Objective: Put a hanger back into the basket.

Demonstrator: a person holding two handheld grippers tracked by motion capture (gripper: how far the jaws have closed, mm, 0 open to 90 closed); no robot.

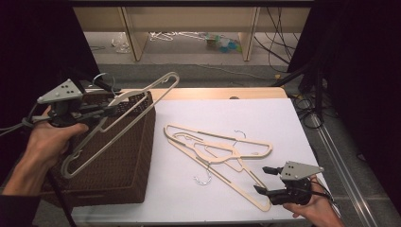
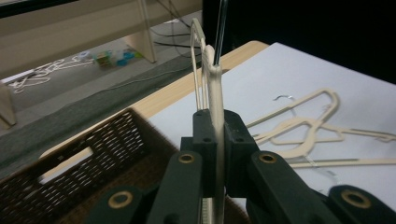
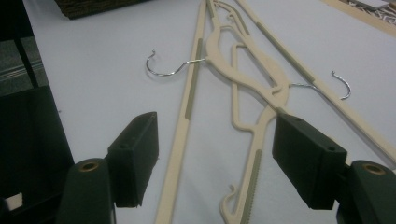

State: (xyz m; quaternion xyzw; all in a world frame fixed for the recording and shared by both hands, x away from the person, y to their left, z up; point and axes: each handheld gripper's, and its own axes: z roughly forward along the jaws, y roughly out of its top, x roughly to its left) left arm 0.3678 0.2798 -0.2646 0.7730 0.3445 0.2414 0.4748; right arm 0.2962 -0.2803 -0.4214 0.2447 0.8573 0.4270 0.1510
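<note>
A: Basket [image 1: 123, 156] sits at table's [image 1: 279, 113] left edge; two hangers [image 1: 222, 151] lie piled on the white top.
B: Left gripper [image 1: 111, 111] clamps a third hanger [image 1: 137, 101] tilted above the basket. Right gripper [image 1: 262, 179], jaws wide and empty, straddles the pile's near end.

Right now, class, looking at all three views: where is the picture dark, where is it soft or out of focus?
High view: both outer sides fall into black, while the white table is evenly lit. Left gripper view: the near jaws and the clamped hanger are soft; the basket lies in shadow. Right gripper view: the near jaws look slightly soft, and the hangers beyond them read clearly.
</note>
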